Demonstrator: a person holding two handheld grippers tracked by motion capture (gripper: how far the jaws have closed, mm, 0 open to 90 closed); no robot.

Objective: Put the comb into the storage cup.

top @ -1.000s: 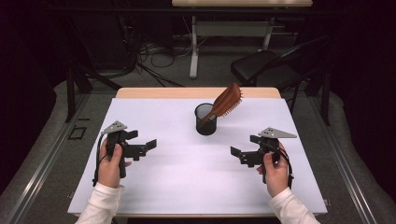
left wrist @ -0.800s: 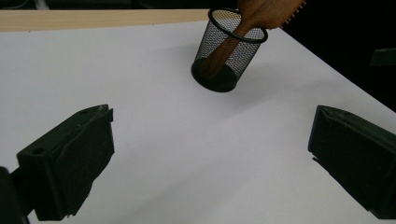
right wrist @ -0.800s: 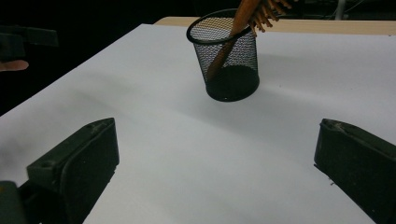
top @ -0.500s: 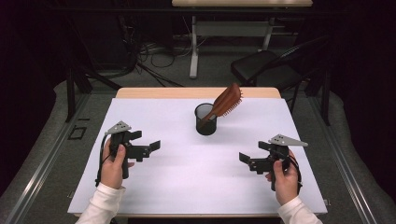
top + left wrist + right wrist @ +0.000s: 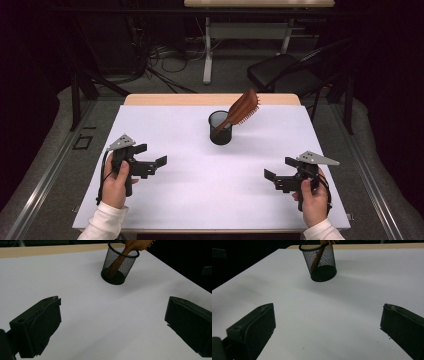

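Note:
A black mesh cup [image 5: 220, 128] stands upright at the middle back of the white table [image 5: 200, 195]. A brown wooden hairbrush [image 5: 243, 108] leans in it, handle down, bristled head sticking out up and to the right. The cup [image 5: 118, 266] with the hairbrush [image 5: 130, 246] also appears ahead of the left jaws, and the cup [image 5: 320, 262] ahead of the right jaws. My left gripper [image 5: 151, 156] is open and empty at the front left, well short of the cup. My right gripper [image 5: 280, 168] is open and empty at the front right.
A strip of bare wooden tabletop [image 5: 165, 99] runs behind the white sheet. Beyond the table stand a black folding chair [image 5: 280, 75], a white desk frame [image 5: 207, 47] and floor cables [image 5: 160, 65].
Both grippers have drawn back toward the front edge and outward, the right one farther. The cup and hairbrush have not moved.

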